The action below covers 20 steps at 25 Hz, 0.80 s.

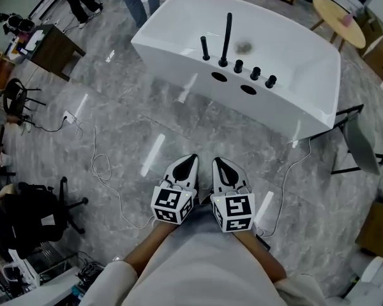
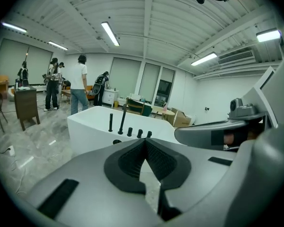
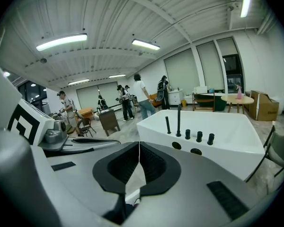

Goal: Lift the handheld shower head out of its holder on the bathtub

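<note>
A: Nearest first?

B: White, black-padded left gripper (image 1: 193, 159) and right gripper (image 1: 216, 162), side by side at 6 o'clock over the grey marble-tile floor (image 1: 147, 120). On each, the jaws are pressed together with nothing between them.

A: Beyond them?

B: White oval bathtub (image 1: 306, 101) at 12 o'clock, well apart from both grippers. Black fittings stand in a row on its near rim.

A: The shower head?

B: Slim black stick-shaped handheld shower head (image 1: 204, 48), at about 12 o'clock, at the row's left end. It stands upright in its holder, untouched. Just beside it are a taller black rod (image 1: 226, 37), then three black knobs (image 1: 255, 73).

A: Farther?

B: Brown wooden cabinet (image 1: 51, 50) at 10 o'clock.
</note>
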### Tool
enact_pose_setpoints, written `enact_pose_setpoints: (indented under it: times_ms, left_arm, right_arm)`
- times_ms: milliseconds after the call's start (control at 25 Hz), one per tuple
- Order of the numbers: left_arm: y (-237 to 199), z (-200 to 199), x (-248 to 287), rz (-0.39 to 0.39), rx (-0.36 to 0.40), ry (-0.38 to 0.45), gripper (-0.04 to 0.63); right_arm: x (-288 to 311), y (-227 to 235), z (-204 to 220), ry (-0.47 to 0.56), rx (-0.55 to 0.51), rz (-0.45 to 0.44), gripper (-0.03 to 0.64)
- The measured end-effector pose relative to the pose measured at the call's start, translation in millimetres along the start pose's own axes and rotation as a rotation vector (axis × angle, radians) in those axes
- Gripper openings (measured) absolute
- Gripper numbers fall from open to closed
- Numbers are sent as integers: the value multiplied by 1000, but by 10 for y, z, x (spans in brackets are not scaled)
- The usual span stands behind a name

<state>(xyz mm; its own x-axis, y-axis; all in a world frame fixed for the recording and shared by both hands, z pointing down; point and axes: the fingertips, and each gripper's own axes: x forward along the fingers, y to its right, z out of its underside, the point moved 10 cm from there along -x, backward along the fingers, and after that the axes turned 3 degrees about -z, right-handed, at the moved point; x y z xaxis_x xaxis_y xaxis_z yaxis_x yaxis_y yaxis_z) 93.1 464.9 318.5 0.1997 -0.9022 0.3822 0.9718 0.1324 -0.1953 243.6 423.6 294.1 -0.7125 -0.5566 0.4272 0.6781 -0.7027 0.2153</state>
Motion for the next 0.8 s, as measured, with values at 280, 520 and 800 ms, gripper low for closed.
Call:
enact_pose_setpoints:
  times_ms: [280, 520, 800]
  left_arm:
    - [-299, -104, 173, 35, -19, 11, 5]
    - [-608, -264, 352, 53, -28, 15, 5]
    - [-897, -419, 581, 91, -34, -1, 5]
  right_arm:
    - [344, -76, -115, -19, -32, 1, 20]
    - [649, -109, -255, -22, -39, 15, 20]
    - [956, -108, -404, -32, -26, 37, 20]
